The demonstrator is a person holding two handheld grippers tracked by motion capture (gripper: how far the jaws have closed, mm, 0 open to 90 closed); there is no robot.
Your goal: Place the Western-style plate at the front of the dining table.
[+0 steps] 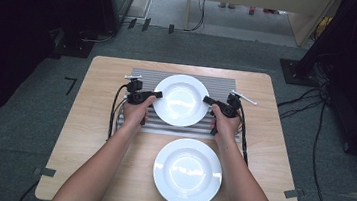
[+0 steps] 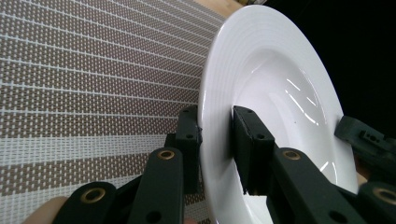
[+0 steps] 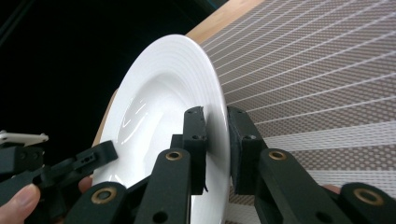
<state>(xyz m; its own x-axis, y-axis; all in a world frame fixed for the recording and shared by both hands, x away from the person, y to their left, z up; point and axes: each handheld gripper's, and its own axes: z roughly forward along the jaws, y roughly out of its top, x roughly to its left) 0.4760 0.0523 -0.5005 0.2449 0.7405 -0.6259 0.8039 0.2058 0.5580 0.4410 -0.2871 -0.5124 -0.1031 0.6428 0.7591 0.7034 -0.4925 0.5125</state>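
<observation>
Gripping opposite rims of one white deep plate [image 1: 181, 100], the left tongs [image 1: 157, 94] and right tongs [image 1: 206, 100] hold it over a striped grey placemat [image 1: 221, 85] at the middle of the tabletop [image 1: 94, 122], toward its far edge. In the left gripper view the left tongs [image 2: 215, 140] are clamped on the plate [image 2: 280, 84], one jaw under the rim and one on the inner face; the placemat [image 2: 93, 70] lies behind, and the other tool's tip shows at the plate's far rim. In the right gripper view the right tongs [image 3: 215, 142] are likewise clamped on the plate [image 3: 159, 93], with the mat [image 3: 317, 70] beyond. Whether the plate rests on the mat or is lifted clear of it cannot be told. Its bowl holds nothing.

A second white plate [image 1: 187, 172], also holding nothing, sits on bare wood near the tabletop's near edge, just behind the mat's near border and between the person's forearms. Bare wood lies open along the left and right edges of the tabletop. Cables trail from each tool back along the forearms toward the near edge. Dark equipment and loose cables stand on the grey floor [image 1: 22, 129] around the tabletop, well apart from it.
</observation>
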